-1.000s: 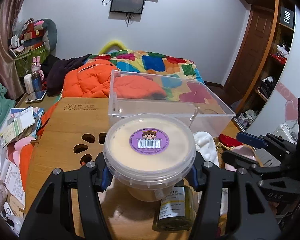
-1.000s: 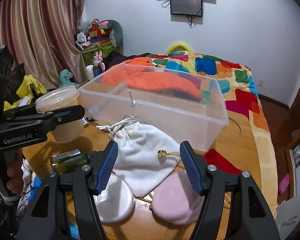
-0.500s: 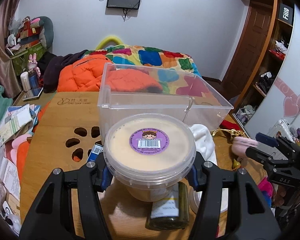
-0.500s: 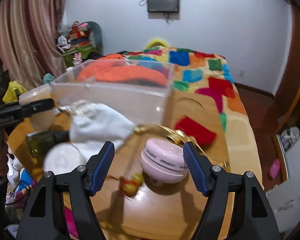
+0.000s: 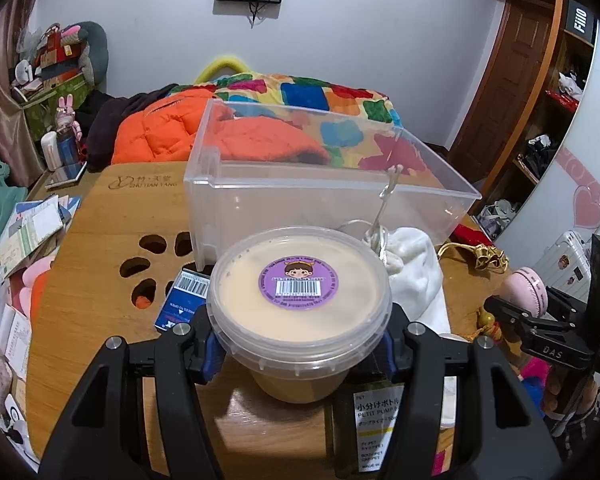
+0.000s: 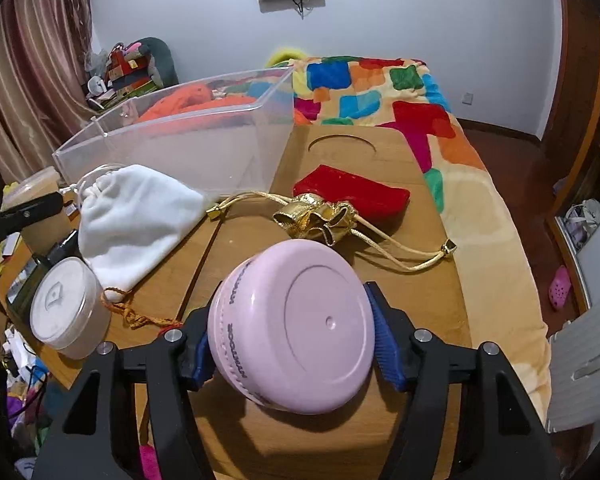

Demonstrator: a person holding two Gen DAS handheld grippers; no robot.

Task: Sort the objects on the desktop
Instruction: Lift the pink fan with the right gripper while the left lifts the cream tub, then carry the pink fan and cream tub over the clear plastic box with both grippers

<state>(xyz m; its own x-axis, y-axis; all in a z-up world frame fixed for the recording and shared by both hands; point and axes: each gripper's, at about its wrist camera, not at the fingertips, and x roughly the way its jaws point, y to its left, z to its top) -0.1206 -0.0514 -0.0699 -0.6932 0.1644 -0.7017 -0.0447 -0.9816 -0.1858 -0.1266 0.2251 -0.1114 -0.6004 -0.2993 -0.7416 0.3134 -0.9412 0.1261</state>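
While the left tongs are gripping a lidded tub above the tabletop, the right tongs, jaws just closing, are clasping a pink case; a clear bin, white pouch and gold-corded red pouch are crowding ahead.

the right gripper has just been closing, and its blue pads now press both sides of a round pink plastic case, tilted. beyond it on the wooden tabletop lie a gold drawstring pouch (cords trailing), a red cloth pouch, a white fabric bag and a clear plastic bin.
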